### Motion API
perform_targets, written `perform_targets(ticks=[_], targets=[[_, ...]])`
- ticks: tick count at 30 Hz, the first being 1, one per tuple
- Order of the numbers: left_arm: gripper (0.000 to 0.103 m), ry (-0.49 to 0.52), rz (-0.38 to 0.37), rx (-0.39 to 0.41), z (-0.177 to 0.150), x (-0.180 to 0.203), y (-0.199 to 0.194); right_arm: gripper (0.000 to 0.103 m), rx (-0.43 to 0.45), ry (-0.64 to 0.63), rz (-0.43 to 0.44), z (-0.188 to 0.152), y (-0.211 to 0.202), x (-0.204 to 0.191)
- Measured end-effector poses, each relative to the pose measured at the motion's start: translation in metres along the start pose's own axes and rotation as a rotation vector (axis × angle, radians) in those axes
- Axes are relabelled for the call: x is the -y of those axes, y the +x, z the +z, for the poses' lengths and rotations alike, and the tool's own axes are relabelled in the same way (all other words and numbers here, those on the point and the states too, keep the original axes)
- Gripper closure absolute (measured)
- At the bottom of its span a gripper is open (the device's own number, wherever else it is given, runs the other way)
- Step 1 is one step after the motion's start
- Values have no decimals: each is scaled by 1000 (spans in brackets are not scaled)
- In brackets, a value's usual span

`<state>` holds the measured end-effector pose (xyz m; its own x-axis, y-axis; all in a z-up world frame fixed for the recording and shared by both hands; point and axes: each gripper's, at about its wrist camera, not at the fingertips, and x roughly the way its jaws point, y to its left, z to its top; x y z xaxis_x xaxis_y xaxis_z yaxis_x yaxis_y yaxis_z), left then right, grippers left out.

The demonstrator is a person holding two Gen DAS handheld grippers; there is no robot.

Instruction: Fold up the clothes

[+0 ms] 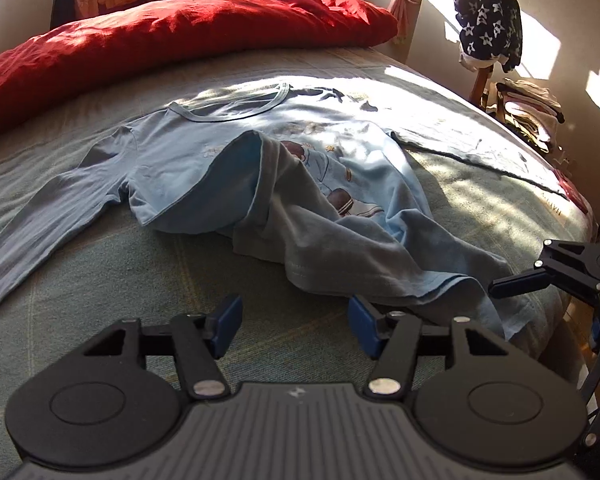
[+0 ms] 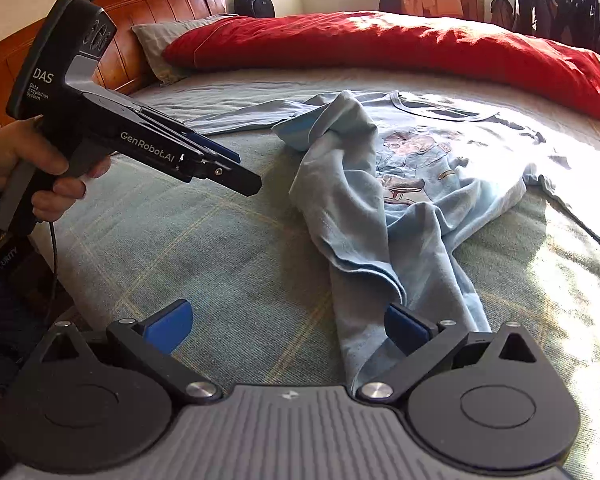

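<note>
"GenRobot.AI", "DAS" on left gripper (image 2: 236,168); both grippers wide apart, empty, beside shirt (image 2: 380,184).

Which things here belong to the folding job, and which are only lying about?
For the job:
- light blue long-sleeved shirt, partly bunched up on the bed
- left gripper, open
- right gripper, open

Just lying about:
- red duvet
- grey pillow
- star-patterned garment on a chair
- hanging clothes near the window
</note>
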<state>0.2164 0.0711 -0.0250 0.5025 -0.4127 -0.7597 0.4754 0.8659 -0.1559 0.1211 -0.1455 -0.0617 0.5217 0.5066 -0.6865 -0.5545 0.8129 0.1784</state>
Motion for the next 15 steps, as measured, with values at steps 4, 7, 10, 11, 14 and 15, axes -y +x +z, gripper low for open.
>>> perform_targets(ticks=[4, 7, 10, 11, 14, 15], targets=[[69, -125, -41, 38, 1, -17, 11, 0, 9, 9, -4, -4, -7, -1], [69, -121, -24, 72, 9, -26, 23, 0, 12, 15, -6, -3, -8, 3], [69, -83, 3, 81, 15, -34, 41, 0, 13, 22, -6, -1, -6, 8], [69, -74, 6, 78, 16, -36, 47, 0, 13, 24, -6, 0, -5, 10], [69, -21, 26, 64, 19, -42, 67, 0, 14, 30, -6, 3, -3, 16], [69, -10, 33, 63, 20, -44, 72, 0, 15, 32, -7, 4, -2, 18]])
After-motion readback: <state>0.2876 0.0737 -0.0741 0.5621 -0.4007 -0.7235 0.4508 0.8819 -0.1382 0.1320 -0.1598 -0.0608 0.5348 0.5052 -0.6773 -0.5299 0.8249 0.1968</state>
